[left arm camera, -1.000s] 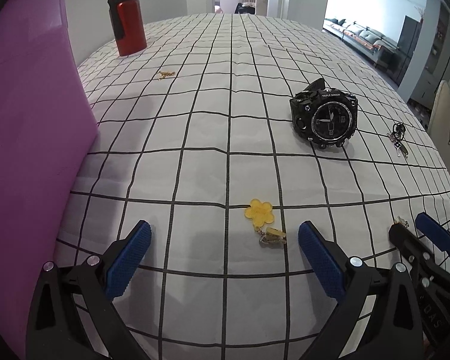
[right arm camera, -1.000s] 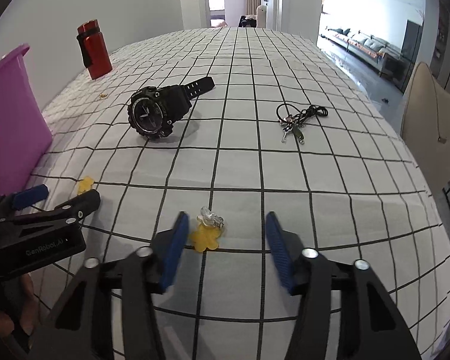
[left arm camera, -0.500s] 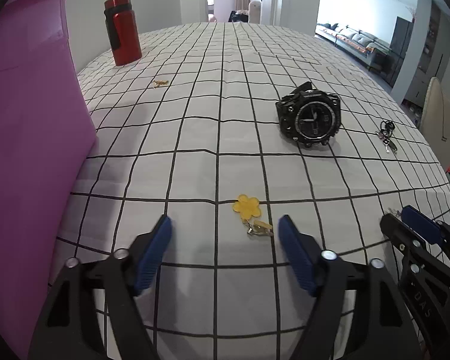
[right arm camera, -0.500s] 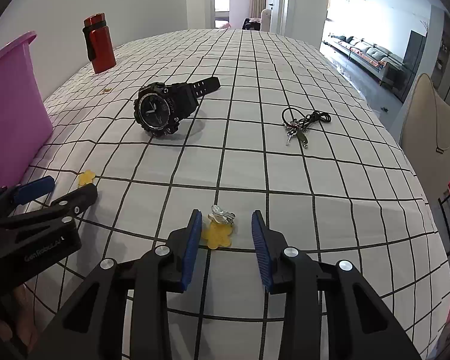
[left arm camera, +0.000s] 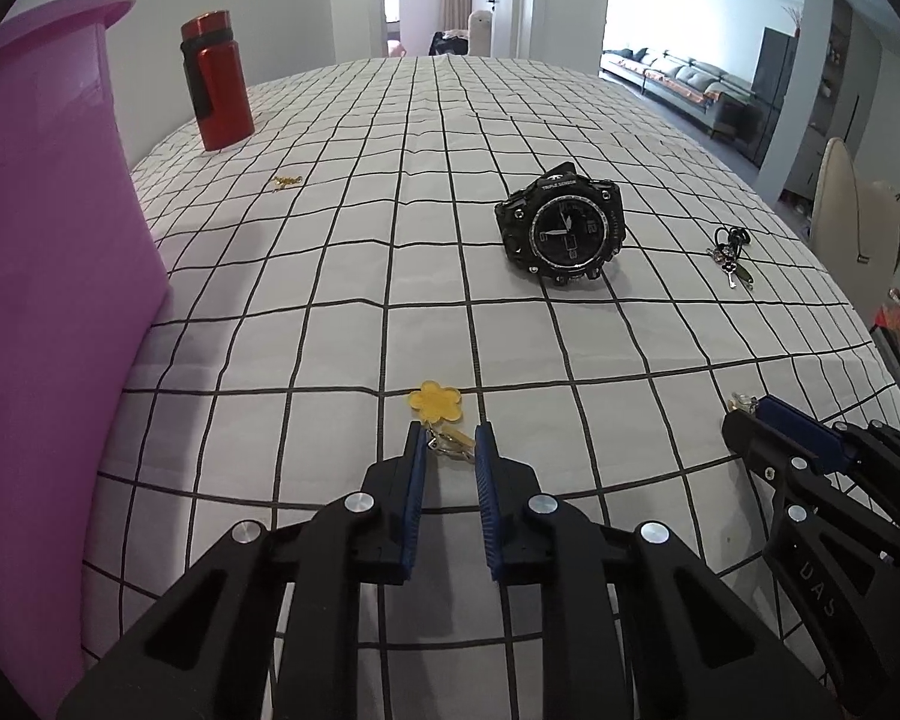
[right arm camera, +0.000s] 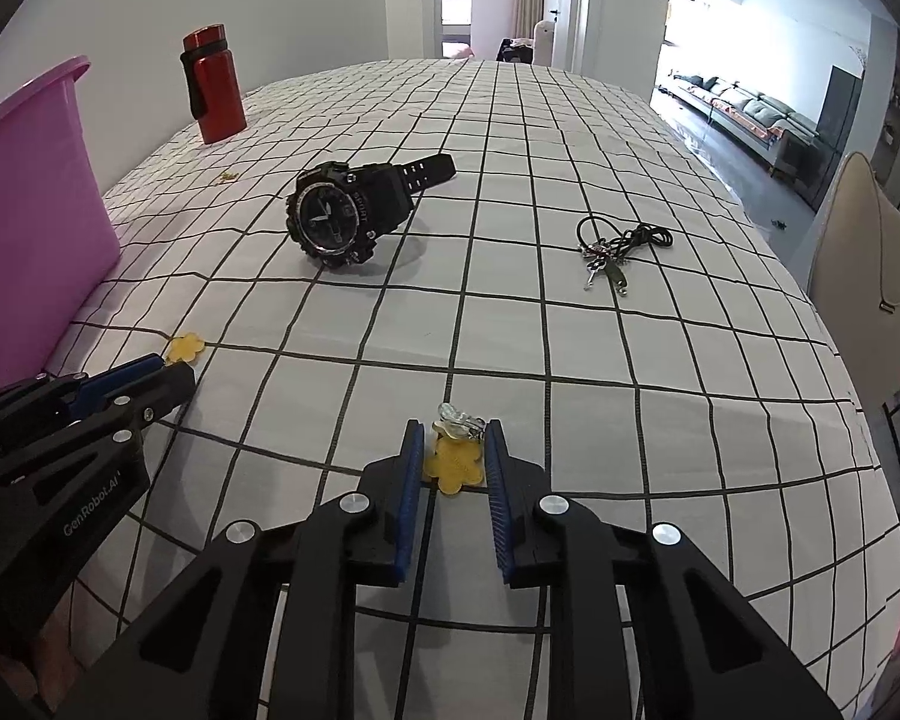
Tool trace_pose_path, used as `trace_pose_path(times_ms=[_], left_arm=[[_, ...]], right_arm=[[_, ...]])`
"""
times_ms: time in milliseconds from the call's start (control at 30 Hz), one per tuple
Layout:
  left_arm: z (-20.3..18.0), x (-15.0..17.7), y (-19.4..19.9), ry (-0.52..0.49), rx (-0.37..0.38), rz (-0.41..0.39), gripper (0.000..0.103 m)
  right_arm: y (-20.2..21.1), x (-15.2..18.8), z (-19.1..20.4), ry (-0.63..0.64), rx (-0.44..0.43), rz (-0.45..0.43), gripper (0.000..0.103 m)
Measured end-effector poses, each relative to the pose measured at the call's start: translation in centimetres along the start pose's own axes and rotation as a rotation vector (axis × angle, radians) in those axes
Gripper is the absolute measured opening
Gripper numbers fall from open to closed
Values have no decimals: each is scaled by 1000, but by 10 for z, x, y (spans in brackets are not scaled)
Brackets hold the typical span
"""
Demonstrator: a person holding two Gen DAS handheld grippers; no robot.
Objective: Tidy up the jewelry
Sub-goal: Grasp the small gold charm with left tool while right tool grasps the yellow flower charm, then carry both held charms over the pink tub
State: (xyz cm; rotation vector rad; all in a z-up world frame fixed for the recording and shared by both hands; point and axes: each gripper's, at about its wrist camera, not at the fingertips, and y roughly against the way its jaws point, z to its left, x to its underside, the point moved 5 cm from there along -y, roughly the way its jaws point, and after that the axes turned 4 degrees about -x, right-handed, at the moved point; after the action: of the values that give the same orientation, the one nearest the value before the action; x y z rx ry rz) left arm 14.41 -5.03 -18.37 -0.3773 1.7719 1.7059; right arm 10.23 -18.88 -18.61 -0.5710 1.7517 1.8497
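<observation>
Two yellow flower earrings lie on the checked tablecloth. In the left wrist view, one earring (left arm camera: 435, 405) lies just ahead of my left gripper (left arm camera: 448, 441), whose blue pads flank its metal clip with a narrow gap. In the right wrist view, the other earring (right arm camera: 456, 459) lies between the tips of my right gripper (right arm camera: 450, 441), also narrowed around it. Both earrings rest on the table. A black watch (left arm camera: 561, 231) (right arm camera: 342, 219), a dark cord with charms (right arm camera: 615, 246) (left arm camera: 731, 249) and a small gold piece (left arm camera: 287, 181) lie farther back.
A purple bin (left arm camera: 42, 276) (right arm camera: 24, 204) stands at the left edge. A red bottle (left arm camera: 216, 81) (right arm camera: 213, 84) stands at the far left. A beige chair back (right arm camera: 870, 264) is beyond the table's right edge.
Both grippers have moved forward and down to their earrings and closed from wide open to a narrow gap around them. The earrings have not moved.
</observation>
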Motion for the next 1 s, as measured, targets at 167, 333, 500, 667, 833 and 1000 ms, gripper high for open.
trace_pose_path(times_ms=[167, 333, 500, 667, 833, 1000], left_arm=[[2, 2, 3, 11, 1, 0, 17], [0, 2, 16, 15, 1, -19, 17], [-1, 1, 37, 42, 5, -29, 17], [-3, -5, 70, 74, -5, -48, 17], [-2, -14, 115, 113, -11, -78, 17], [13, -26, 172, 153, -55, -124, 17]], right_arm=[[6, 2, 2, -1, -16, -11, 20], [18, 1, 4, 4, -37, -31, 20], [41, 0, 6, 35, -53, -52, 20], [72, -4, 8, 69, -83, -66, 20], [116, -17, 14, 120, -123, -93, 20], [161, -40, 36, 183, -203, -137, 20]])
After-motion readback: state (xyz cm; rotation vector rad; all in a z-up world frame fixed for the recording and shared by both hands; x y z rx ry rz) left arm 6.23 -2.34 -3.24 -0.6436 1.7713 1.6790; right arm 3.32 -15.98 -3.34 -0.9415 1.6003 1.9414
